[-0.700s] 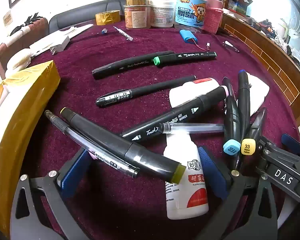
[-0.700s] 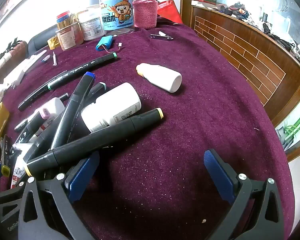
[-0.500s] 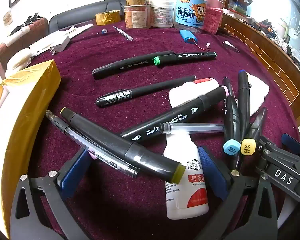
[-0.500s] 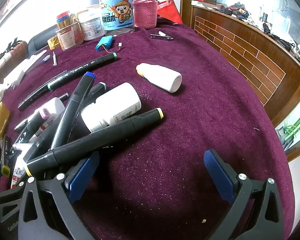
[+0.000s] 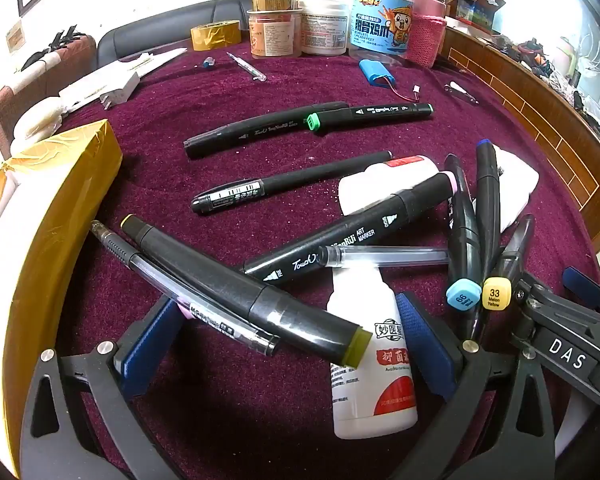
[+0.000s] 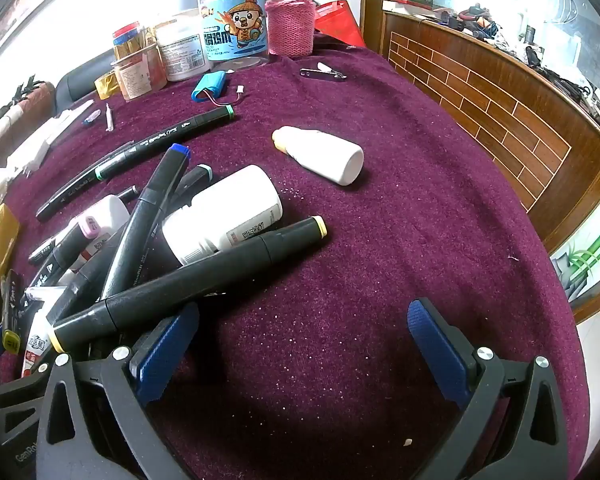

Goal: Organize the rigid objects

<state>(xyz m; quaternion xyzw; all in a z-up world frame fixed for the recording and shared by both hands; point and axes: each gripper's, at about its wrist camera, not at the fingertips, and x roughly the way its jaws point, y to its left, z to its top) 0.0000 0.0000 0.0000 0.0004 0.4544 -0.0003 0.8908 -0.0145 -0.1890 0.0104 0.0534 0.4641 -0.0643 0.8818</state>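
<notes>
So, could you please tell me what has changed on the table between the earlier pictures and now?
Nothing has visibly changed. The left gripper and right gripper are both open and hold nothing, as before, and the pile of markers and white bottles on the purple cloth lies as it did.

Under your grippers the tablecloth (image 6: 380, 240) is a rough, matt plum pile flecked with glitter. The black markers (image 5: 236, 284) look like matt plastic, the white bottle (image 6: 324, 154) smooth plastic, the gold-taped box (image 5: 56, 216) glossy, the flask sleeve (image 6: 291, 26) knitted pink wool, and the counter (image 6: 500, 120) polished wood.
</notes>
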